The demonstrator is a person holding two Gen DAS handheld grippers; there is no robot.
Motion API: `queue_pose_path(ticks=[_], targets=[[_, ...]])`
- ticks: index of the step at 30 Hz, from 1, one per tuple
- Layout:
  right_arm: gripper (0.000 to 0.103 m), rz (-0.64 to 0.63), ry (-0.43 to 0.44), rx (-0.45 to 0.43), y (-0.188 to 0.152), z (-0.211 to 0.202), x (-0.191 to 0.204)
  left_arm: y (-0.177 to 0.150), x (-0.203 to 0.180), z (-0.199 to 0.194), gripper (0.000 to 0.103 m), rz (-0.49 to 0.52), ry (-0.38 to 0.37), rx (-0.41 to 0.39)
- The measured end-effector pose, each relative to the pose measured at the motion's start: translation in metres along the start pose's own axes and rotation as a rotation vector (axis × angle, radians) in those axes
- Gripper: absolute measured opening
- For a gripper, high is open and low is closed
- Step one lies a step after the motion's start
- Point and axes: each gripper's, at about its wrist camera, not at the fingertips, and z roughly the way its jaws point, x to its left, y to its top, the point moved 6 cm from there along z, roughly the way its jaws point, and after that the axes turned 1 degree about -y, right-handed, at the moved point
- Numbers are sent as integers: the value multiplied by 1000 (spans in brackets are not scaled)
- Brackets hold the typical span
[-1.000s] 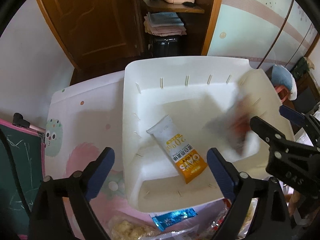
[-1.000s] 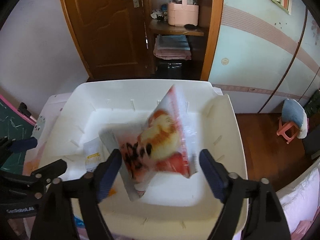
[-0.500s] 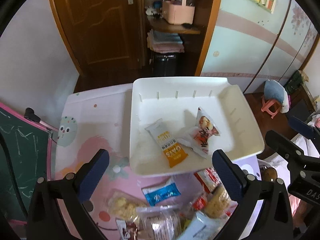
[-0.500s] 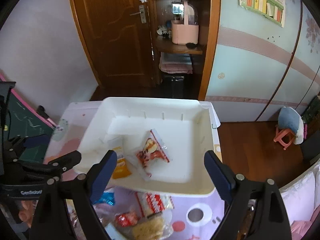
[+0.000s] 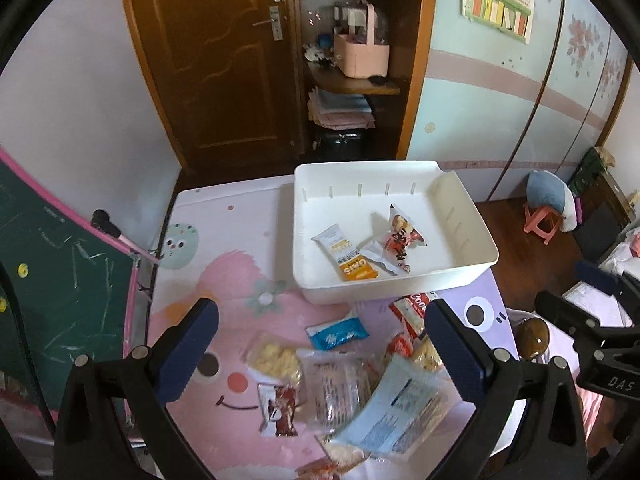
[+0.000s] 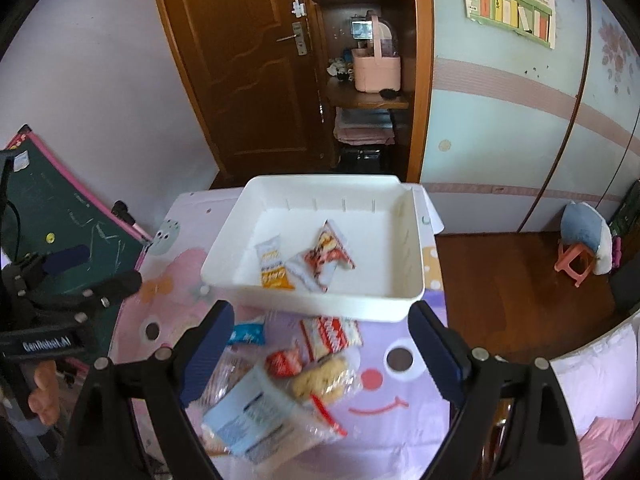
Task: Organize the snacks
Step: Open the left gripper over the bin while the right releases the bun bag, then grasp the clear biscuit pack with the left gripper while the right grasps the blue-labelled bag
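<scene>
A white bin (image 5: 464, 270) (image 6: 320, 304) sits at the far side of a pastel cartoon table. Inside lie an orange-and-white oat bar (image 5: 346, 252) (image 6: 273, 265) and a red-and-white snack bag (image 5: 400, 242) (image 6: 326, 256). Loose snacks lie in front of the bin: a blue packet (image 5: 338, 330) (image 6: 247, 334), a pale blue flat pouch (image 5: 396, 404) (image 6: 248, 416), a red-and-white pack (image 6: 330, 334) and several clear bags. My left gripper (image 5: 320, 354) hangs open above the pile, empty. My right gripper (image 6: 320, 350) is open and empty too, over the same pile.
A green chalkboard (image 5: 52, 280) leans at the table's left edge. Wooden floor and a pink stool (image 5: 540, 222) lie to the right. A brown door (image 5: 208, 60) and shelves stand behind the table. A hand (image 6: 42, 392) holds the left gripper.
Both grippers pulled back and up from the bin. The red-and-white bag left the right gripper and settled in the bin beside the oat bar. The snack pile came into view.
</scene>
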Motion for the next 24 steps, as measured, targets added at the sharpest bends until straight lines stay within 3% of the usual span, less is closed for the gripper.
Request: queue_pose_path(ticks=[9,14,24], targets=[[89,-1,45,58,-50,-12,12,-45,18,-27,102,-34,8,-16],[89,-16,45,108,-80,-3,16,-71,24,-17,102,-37,23,19],[89,5,62,209,-131,24,18,-119,25,25,102,-37,-15,126]])
